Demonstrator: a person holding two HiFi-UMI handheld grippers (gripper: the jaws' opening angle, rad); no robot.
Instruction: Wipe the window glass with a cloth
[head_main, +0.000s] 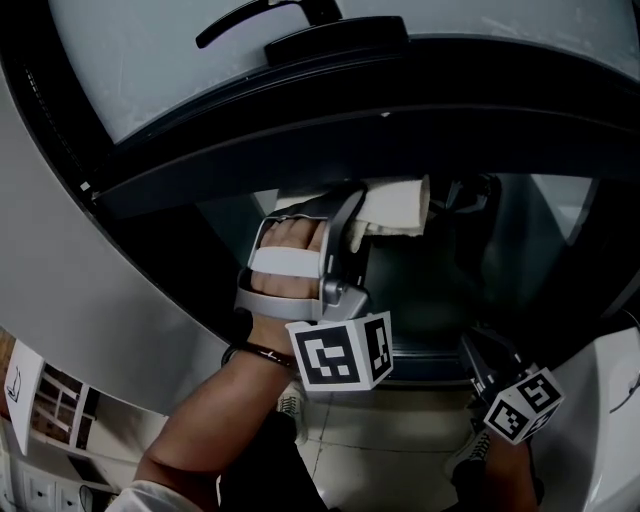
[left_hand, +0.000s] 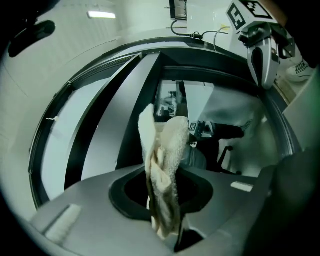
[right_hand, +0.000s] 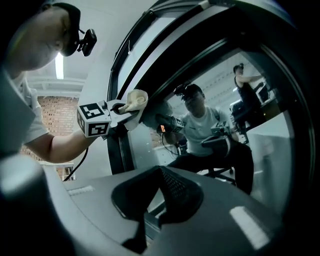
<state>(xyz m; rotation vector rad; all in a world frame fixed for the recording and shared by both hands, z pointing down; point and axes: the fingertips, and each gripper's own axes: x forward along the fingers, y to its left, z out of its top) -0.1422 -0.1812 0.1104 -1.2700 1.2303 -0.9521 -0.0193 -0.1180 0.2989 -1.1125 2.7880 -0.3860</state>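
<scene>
A crumpled white cloth (head_main: 397, 204) is pressed against the window glass (head_main: 520, 235) just under the dark frame bar (head_main: 400, 120). My left gripper (head_main: 352, 226) is shut on the cloth; in the left gripper view the cloth (left_hand: 162, 165) stands bunched between the jaws of the left gripper (left_hand: 167, 217). My right gripper (head_main: 480, 354) hangs lower right, away from the cloth, pointing toward the glass. In the right gripper view the right gripper (right_hand: 149, 210) has its jaws together with nothing between them, and the left gripper (right_hand: 117, 109) with the cloth (right_hand: 135, 100) shows up left.
A black window handle (head_main: 262, 16) sits on the upper pane. The grey wall edge (head_main: 90, 290) runs down the left. A seated person (right_hand: 202, 125) shows beyond the glass. Tiled floor (head_main: 380, 440) and a shoe (head_main: 290, 402) lie below.
</scene>
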